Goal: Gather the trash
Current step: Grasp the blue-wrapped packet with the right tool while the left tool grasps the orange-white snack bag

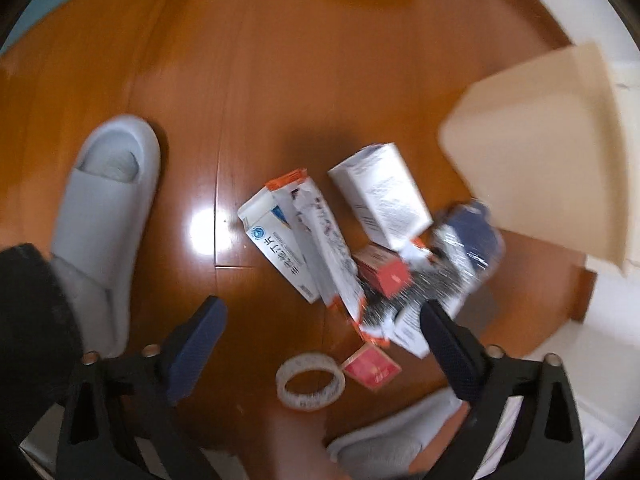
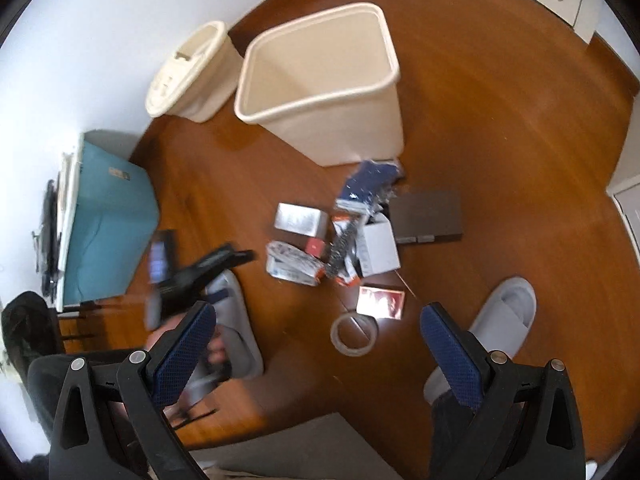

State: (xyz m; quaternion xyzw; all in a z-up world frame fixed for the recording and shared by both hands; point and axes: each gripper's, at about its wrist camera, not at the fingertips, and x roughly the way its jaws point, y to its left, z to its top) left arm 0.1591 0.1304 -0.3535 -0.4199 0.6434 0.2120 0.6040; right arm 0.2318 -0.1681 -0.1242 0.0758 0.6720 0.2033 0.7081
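A pile of trash lies on the wooden floor: white cartons, an orange-edged box, a small red box, a blue packet, a tape roll and a red card. The pile also shows in the right wrist view. A cream bin stands open beyond it. My left gripper is open and empty above the pile's near side. My right gripper is open and empty, higher up. The left gripper also shows in the right wrist view.
Two grey slippers with feet in them flank the pile. A second cream bin with a lid stands by the wall. A teal box is at the left. A dark flat case lies right of the pile.
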